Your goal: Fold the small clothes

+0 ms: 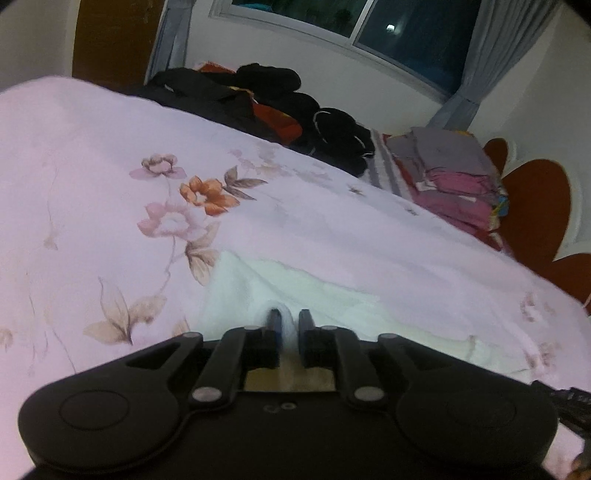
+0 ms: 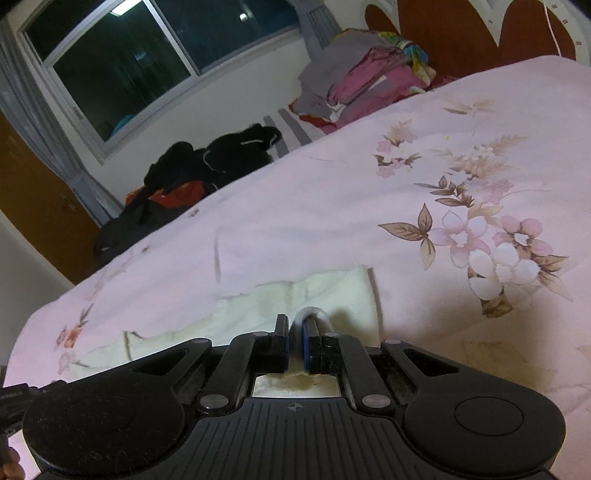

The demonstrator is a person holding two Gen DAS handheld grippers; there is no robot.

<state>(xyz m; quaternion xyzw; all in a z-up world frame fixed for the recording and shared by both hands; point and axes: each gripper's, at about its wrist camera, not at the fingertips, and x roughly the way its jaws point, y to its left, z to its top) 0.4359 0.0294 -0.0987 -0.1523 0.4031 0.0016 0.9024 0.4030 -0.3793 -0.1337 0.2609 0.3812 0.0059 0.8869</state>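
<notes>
A small white garment [image 1: 314,291] lies flat on the pink flowered bedcover [image 1: 110,147], right in front of both grippers. My left gripper [image 1: 290,321] sits low on the garment's near edge. Its jaws stand a little apart, with a raised fold of the white cloth loose between them. In the right wrist view the same garment [image 2: 325,291] spreads to the left over the bedcover [image 2: 443,110]. My right gripper [image 2: 295,325] is shut on a pinch of its edge, and the cloth bulges up over the fingertips.
A heap of black and red clothes [image 1: 266,96] [image 2: 221,158] lies at the far side of the bed under the window. A stack of folded grey and pink clothes [image 1: 454,177] [image 2: 362,74] sits by the red headboard [image 1: 535,206] [image 2: 443,29].
</notes>
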